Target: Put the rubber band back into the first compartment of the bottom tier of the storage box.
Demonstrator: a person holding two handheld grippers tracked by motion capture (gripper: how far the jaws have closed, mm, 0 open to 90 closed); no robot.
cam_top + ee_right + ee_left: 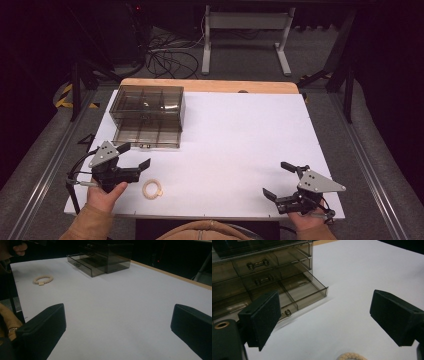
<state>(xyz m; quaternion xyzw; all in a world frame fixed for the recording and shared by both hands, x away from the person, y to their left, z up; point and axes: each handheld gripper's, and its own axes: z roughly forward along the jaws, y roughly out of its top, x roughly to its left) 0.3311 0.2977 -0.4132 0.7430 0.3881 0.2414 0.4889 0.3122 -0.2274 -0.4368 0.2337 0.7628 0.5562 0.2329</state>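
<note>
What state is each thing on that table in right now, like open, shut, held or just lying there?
Drawer box: upright at the table's far left.
Bottom drawer: pulled out; looks empty.
Upper drawers: pushed in.
Beige ring: lying flat on the table, untouched, beside the left tool.
Left tool: jaws open, holding nothing.
Right tool: jaws open, holding nothing.

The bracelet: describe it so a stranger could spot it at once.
On the white table, look at the near left corner, beside the left gripper. The bracelet lies flat there, a small cream braided ring, pale and round, unlike the smoky box of drawers behind it.
</note>
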